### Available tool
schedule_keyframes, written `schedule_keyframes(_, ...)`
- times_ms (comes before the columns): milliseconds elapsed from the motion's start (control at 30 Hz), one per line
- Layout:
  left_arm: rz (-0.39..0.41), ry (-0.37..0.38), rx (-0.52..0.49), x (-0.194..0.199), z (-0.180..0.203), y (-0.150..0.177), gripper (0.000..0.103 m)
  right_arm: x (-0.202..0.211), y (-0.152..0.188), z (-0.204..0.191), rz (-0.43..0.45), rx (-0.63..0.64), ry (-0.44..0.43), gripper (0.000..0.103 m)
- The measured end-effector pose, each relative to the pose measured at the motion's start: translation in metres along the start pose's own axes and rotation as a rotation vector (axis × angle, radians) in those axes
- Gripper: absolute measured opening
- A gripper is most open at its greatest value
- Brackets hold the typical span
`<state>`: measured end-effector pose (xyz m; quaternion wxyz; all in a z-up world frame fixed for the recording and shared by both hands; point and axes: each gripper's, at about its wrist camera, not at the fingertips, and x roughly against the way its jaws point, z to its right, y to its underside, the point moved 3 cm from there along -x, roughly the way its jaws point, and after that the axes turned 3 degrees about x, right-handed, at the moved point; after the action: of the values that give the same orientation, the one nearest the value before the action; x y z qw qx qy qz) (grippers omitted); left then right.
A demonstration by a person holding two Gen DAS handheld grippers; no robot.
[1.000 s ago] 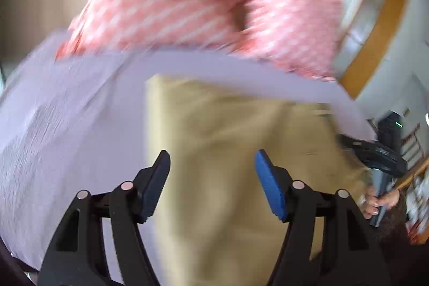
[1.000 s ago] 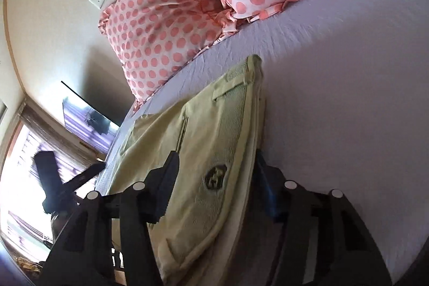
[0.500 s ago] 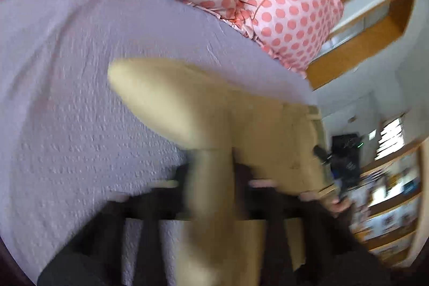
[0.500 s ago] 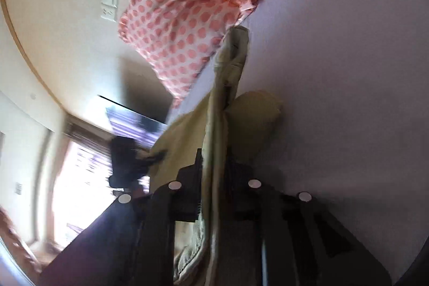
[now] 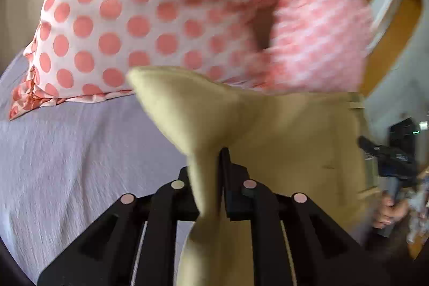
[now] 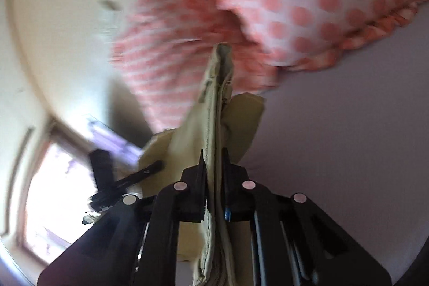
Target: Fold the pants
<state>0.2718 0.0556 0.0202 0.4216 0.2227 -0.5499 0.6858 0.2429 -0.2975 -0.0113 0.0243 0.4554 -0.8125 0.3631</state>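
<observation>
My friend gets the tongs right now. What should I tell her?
Left tongs: shut on the tan pants, pinching a bunched edge.
Right tongs: shut on the pants too, at the stitched, thicker edge.
Where: the pants are lifted above the purple bed sheet, near the polka-dot pillows.
Done: both ends gripped and raised.
Left: probably bring the held ends over, lay the pants flat on the sheet, let go, smooth. The pictures are blurry, so look before moving.
</observation>
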Motion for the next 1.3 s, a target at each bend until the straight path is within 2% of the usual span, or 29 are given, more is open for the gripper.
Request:
schedule_keyframes(33,-0.041,-0.037,0.016,-0.015,-0.005,0.003,0.020,-0.011,0.000,0.012,-0.030,-0.019,0.076,0.011)
schedule_keyframes(67,-0.058,-0.056,0.024,-0.023,-0.010,0.007,0.027,-0.023,0.004,0.026,-0.075,-0.041,0.178,0.017)
schedule_keyframes(100,-0.052,-0.061,0.019,-0.024,-0.012,0.011,0.028,-0.026,0.006,0.031,-0.089,-0.055,0.199,0.020)
schedule_keyframes(167,-0.027,-0.092,-0.004,-0.012,-0.014,0.014,0.032,-0.018,0.006,0.034,-0.087,-0.073,0.232,0.037)
schedule_keyframes(233,0.035,-0.136,-0.015,0.012,-0.018,0.016,0.035,0.006,0.001,0.024,-0.016,-0.036,0.289,0.041)
schedule_keyframes(267,0.072,-0.123,-0.013,0.026,-0.018,0.017,0.040,0.017,0.002,0.018,0.021,-0.021,0.255,0.048)
schedule_keyframes(333,0.126,-0.019,-0.010,0.052,-0.010,0.025,0.051,0.031,0.007,0.002,0.052,-0.008,0.135,0.060)
schedule_keyframes(367,0.123,0.036,-0.011,0.056,-0.003,0.029,0.057,0.030,0.009,-0.005,0.049,0.002,0.099,0.067)
schedule_keyframes(400,0.114,0.069,-0.011,0.056,0.001,0.032,0.058,0.024,0.014,-0.012,0.025,0.019,0.080,0.070)
schedule_keyframes(433,0.084,0.116,-0.009,0.051,0.008,0.038,0.060,0.018,0.017,-0.013,0.005,0.020,0.082,0.075)
schedule_keyframes(467,0.049,0.130,-0.006,0.043,0.013,0.042,0.061,0.007,0.018,-0.013,-0.026,0.012,0.090,0.081)
schedule_keyframes(533,-0.034,0.069,0.007,0.013,0.014,0.048,0.061,-0.015,0.024,0.000,-0.091,-0.039,0.157,0.082)
schedule_keyframes(600,-0.077,0.043,0.033,-0.004,0.010,0.051,0.057,-0.016,0.025,0.004,-0.077,-0.043,0.160,0.083)
schedule_keyframes(667,-0.047,-0.001,0.031,0.006,0.011,0.055,0.057,-0.011,0.026,-0.002,-0.088,-0.045,0.219,0.083)
schedule_keyframes(700,-0.044,-0.003,0.028,0.014,0.013,0.059,0.058,-0.002,0.031,-0.013,-0.069,-0.003,0.255,0.083)
schedule_keyframes(733,-0.022,0.017,0.024,0.027,0.016,0.066,0.062,0.009,0.037,-0.024,-0.046,0.058,0.273,0.089)
schedule_keyframes(767,-0.001,0.026,0.020,0.041,0.018,0.075,0.071,0.018,0.047,-0.038,-0.023,0.120,0.287,0.099)
schedule_keyframes(800,0.020,0.021,0.013,0.053,0.020,0.086,0.077,0.032,0.065,-0.057,0.012,0.203,0.319,0.102)
schedule_keyframes(833,0.047,-0.006,0.003,0.068,0.022,0.102,0.089,0.043,0.079,-0.066,0.033,0.245,0.348,0.102)
schedule_keyframes(867,0.080,-0.048,-0.006,0.081,0.023,0.119,0.094,0.050,0.095,-0.076,0.059,0.289,0.381,0.102)
schedule_keyframes(933,0.112,-0.121,-0.017,0.097,0.025,0.149,0.096,0.055,0.130,-0.088,0.078,0.344,0.447,0.102)
schedule_keyframes(1033,0.133,-0.189,-0.021,0.107,0.029,0.186,0.097,0.044,0.172,-0.086,0.043,0.371,0.532,0.102)
schedule_keyframes(1133,0.128,-0.241,-0.027,0.104,0.029,0.207,0.099,0.025,0.192,-0.085,0.015,0.394,0.603,0.102)
schedule_keyframes(1300,0.122,-0.320,-0.066,0.091,0.033,0.219,0.101,0.014,0.205,-0.087,-0.001,0.438,0.680,0.102)
